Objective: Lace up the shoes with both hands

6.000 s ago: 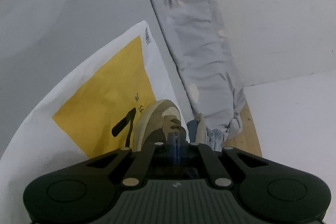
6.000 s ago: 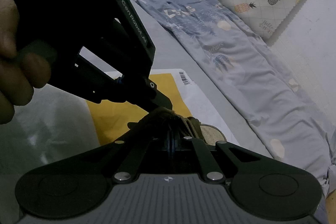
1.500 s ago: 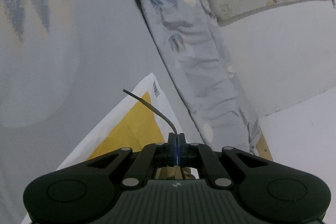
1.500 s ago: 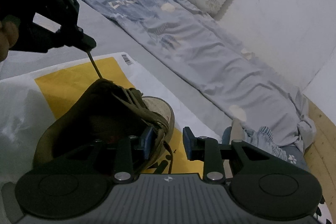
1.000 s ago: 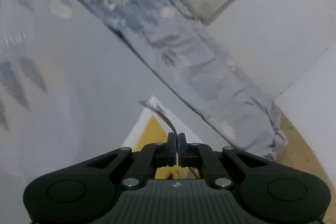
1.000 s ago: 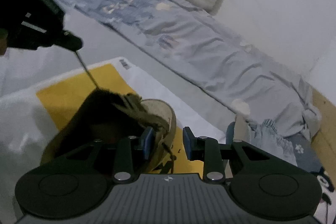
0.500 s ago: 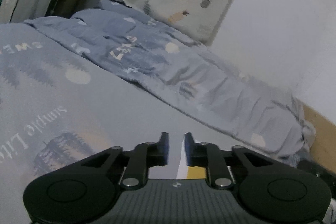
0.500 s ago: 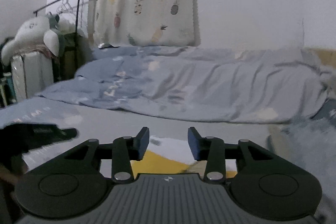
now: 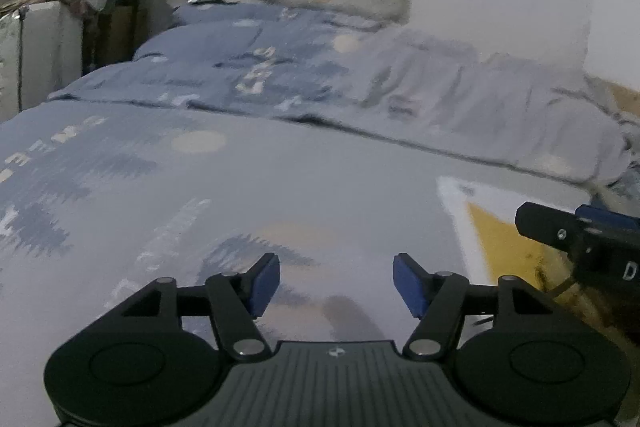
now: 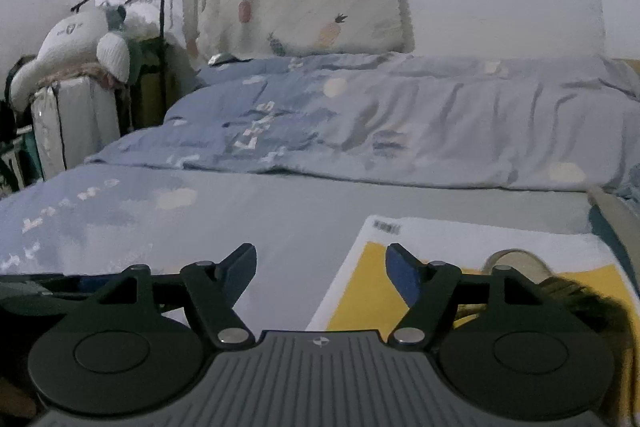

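**Base:** What are you seeing right now?

**Me:** Both tools are pointing out over the grey-blue printed bedsheet (image 9: 280, 179). The left gripper (image 9: 336, 281) is opening, blue pads (image 9: 262, 281) apart, only sheet between them. The right gripper (image 10: 320, 269) is opening too, nothing between its jaws. Neither is holding a lace.

**Base:** Where's the shoe?

**Me:** Off to the right of my right gripper, low in its view: a brown canvas shoe with a pale rubber toe cap (image 10: 520, 267), partly hidden behind the finger linkage. It's sitting on a white plastic mailer bag with a yellow panel (image 10: 440, 235), I'm guessing to keep the sole off the bedding. In the left view the shoe is not showing; only the bag's corner and the other tool's black body are, at the right edge.

**Base:** Any writing?

**Me:** A barcode on the bag's far corner, too small to read. White letters on the rumpled blue duvet (image 10: 360, 123) ahead, blurred. A single "D" on the other tool's body.

**Base:** Task status?

**Me:** I'm judging this a pause; I can't make out the laces.
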{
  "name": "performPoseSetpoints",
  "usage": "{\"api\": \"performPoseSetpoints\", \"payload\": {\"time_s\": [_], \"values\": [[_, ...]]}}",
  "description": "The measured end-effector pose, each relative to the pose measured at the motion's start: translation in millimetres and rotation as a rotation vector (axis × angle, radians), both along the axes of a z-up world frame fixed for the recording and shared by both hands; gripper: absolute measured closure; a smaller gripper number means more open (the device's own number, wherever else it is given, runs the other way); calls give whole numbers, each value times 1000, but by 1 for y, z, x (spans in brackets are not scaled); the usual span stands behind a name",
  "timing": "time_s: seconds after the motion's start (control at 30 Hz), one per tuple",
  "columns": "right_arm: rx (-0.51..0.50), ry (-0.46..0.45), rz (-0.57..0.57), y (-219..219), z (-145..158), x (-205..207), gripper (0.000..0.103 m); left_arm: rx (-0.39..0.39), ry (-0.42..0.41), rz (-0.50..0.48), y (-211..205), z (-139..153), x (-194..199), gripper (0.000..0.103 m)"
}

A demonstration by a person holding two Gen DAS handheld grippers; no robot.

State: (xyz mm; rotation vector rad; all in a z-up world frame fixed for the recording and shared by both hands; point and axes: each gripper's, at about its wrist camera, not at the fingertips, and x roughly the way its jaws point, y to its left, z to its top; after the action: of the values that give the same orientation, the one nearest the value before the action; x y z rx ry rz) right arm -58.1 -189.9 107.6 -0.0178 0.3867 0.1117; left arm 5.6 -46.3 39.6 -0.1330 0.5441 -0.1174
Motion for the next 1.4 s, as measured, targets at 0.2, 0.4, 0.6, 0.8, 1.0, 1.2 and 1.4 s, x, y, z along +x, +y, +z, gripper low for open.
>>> {"api": "performPoseSetpoints", "payload": {"time_s": [0.2,0.4,0.6,0.8,1.0,1.2,1.4], "values": [[2,92,-17,10,-31,20,29,41,37,40,9,-14,5,33],[-24,164,-77,5,-50,36,27,88,59,73,10,-26,7,28],[-46,213,-77,-2,-63,38,11,144,65,84,2,-29,6,17],[-59,226,-62,-3,-67,36,0,163,83,105,-1,-32,9,5],[-65,235,-83,19,-61,35,0,169,91,99,-2,-34,10,0],[-76,237,-84,18,-61,37,0,169,83,96,-1,-36,9,0],[-71,234,-82,16,-63,40,0,169,86,96,-1,-36,10,0]]}}
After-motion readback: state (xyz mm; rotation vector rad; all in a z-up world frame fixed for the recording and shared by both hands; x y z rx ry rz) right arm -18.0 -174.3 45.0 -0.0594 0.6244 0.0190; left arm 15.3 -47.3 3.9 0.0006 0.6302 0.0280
